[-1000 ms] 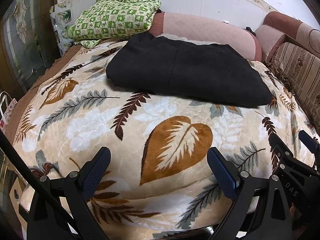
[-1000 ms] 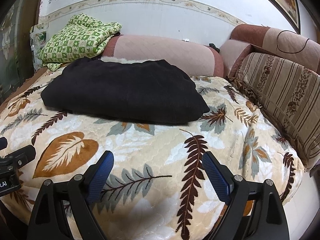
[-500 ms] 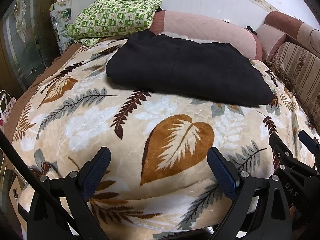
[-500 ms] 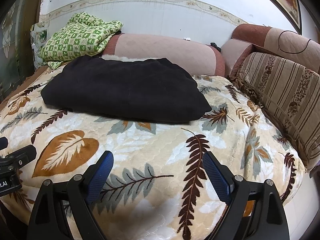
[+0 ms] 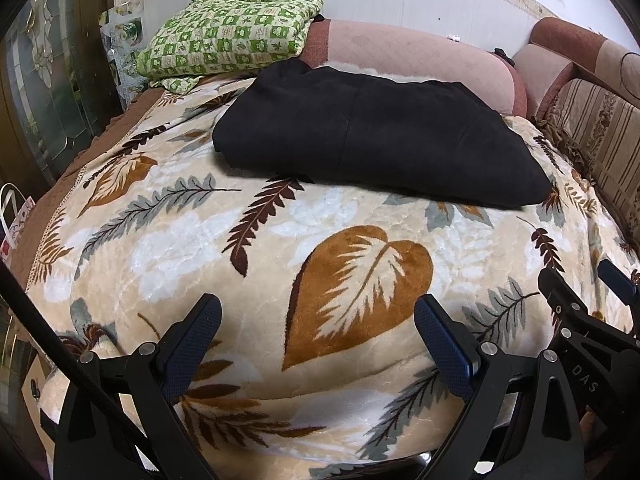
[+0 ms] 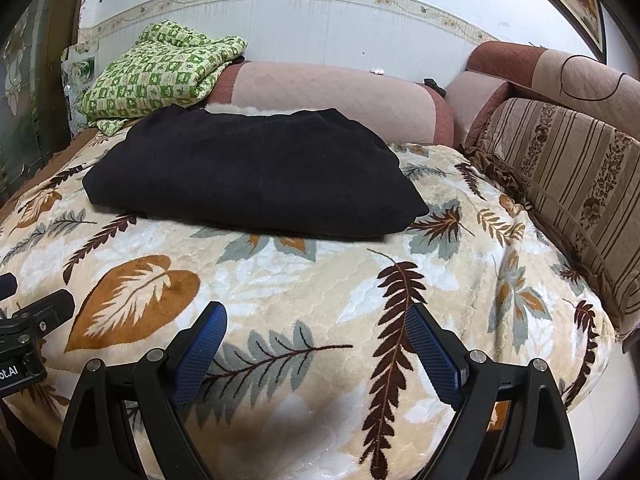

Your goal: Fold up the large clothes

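Left tool [image 5: 316, 316] and right tool [image 6: 316, 324]: jaws apart, empty, above the near blanket [image 5: 360, 420]. Garment [image 5: 372, 140] lies folded well ahead of both. For a further fold, grip its near corners evenly, one per tool.

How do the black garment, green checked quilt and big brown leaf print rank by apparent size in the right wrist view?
1. black garment
2. green checked quilt, though it lies farther back
3. brown leaf print, enlarged by nearness
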The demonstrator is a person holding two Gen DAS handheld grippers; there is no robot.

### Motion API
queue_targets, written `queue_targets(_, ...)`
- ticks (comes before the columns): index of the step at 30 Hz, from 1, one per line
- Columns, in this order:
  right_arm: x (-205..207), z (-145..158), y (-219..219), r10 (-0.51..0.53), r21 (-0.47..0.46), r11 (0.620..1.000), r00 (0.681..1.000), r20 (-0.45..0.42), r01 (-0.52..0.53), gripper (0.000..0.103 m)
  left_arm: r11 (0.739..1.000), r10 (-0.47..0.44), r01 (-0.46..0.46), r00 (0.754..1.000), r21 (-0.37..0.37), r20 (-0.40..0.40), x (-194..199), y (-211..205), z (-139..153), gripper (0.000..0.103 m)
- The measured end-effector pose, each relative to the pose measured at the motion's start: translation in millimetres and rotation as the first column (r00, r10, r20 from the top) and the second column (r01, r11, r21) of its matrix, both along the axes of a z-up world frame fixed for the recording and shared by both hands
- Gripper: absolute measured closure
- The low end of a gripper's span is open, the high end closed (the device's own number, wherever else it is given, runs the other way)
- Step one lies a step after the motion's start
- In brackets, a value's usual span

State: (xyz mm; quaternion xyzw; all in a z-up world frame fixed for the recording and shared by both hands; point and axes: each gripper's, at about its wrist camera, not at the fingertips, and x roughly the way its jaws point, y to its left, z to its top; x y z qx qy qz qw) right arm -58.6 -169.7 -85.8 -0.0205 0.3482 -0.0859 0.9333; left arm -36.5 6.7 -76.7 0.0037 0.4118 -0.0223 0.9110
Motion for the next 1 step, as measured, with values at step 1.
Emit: queue_targets(1,0.1,-0.5,-0.3,0.000,0.002,1.000,1.000,-0.002,0.000,0.010,1.000,0.001,-0.001,1.000,0.000,-0.005,0.2,0.7,-1.3,0.007)
